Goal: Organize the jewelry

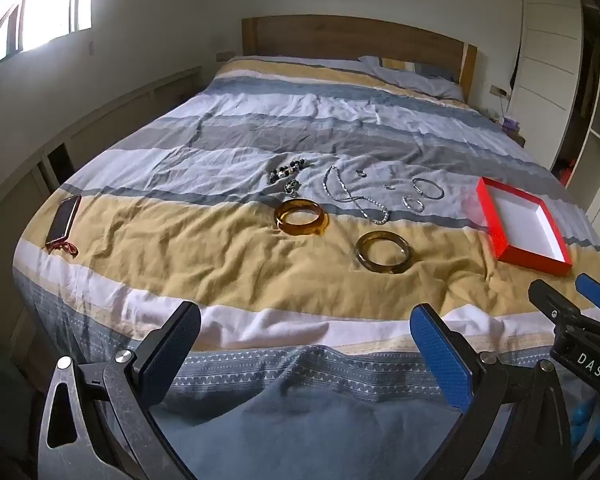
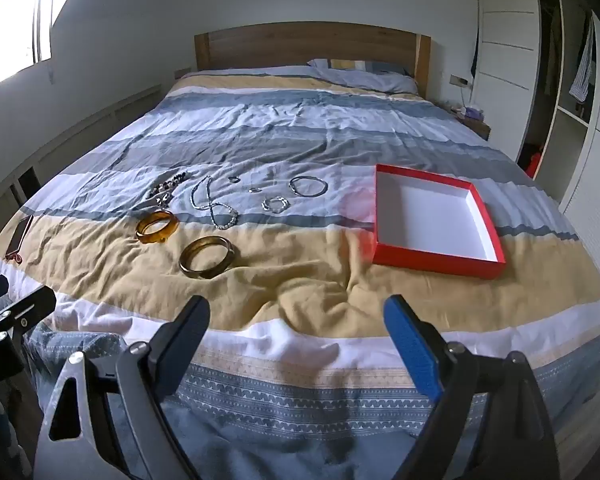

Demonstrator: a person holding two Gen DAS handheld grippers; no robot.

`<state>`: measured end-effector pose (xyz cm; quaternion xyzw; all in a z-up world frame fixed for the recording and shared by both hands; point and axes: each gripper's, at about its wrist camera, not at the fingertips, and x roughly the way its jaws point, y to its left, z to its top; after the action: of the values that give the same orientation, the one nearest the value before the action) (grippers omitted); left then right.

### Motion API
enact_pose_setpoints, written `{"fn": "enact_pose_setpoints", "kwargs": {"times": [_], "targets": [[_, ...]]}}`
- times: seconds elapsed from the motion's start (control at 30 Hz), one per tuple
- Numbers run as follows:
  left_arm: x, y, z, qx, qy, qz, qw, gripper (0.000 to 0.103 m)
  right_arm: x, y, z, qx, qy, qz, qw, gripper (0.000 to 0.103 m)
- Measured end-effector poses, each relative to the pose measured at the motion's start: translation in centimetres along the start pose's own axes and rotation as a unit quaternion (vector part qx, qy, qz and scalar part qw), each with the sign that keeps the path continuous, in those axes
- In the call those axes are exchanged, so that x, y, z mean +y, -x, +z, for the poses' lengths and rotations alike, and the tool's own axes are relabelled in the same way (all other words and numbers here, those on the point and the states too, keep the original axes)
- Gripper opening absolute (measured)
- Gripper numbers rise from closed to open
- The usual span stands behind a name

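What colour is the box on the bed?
The box is red outside and white inside, clearest in the right wrist view.

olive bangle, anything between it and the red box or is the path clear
Nothing visible blocks it. The olive bangle lies on the yellow stripe of the duvet, and only bare wrinkled fabric separates it from the empty red box. The amber bangle and silver necklace lie behind it, off that path.

from the left wrist view i read one marking only: white letters "das" on the black body of the right gripper [image 1: 596, 300], at the near right edge. i find no other legible text.
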<state>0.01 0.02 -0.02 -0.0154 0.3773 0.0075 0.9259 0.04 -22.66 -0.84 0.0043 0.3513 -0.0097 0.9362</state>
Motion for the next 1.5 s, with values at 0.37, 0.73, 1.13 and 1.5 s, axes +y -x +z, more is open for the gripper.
{"fn": "enact_pose_setpoints", "kwargs": {"times": [0.37,0.73,1.13,1.5], "targets": [[-1.3,0.1,0.1,-0.006,-0.007,-0.009,0.9999,0.102,-0.8,0.7,-0.1,-0.004,-0.004,-0.002,1.0,0.089],[-1.2,0.6,0.2,0.002,-0.01,0.003,0.9999,0.102,-1.0,1.0,-0.7,-0.001,-0.001,-0.004,1.0,0.089],[-0.5,0.8,0.1,-0.012,-0.013,0.018,0.9997,0.102,-0.4,0.6,-1.0,-0.002,0.003,-0.002,1.0,0.089],[0.2,-0.1,0.4,-0.023,-0.017,0.014,0.9995,0.102,0.5,-0.5,-0.7,0.008,0.002,0.002,1.0,0.089]]}}
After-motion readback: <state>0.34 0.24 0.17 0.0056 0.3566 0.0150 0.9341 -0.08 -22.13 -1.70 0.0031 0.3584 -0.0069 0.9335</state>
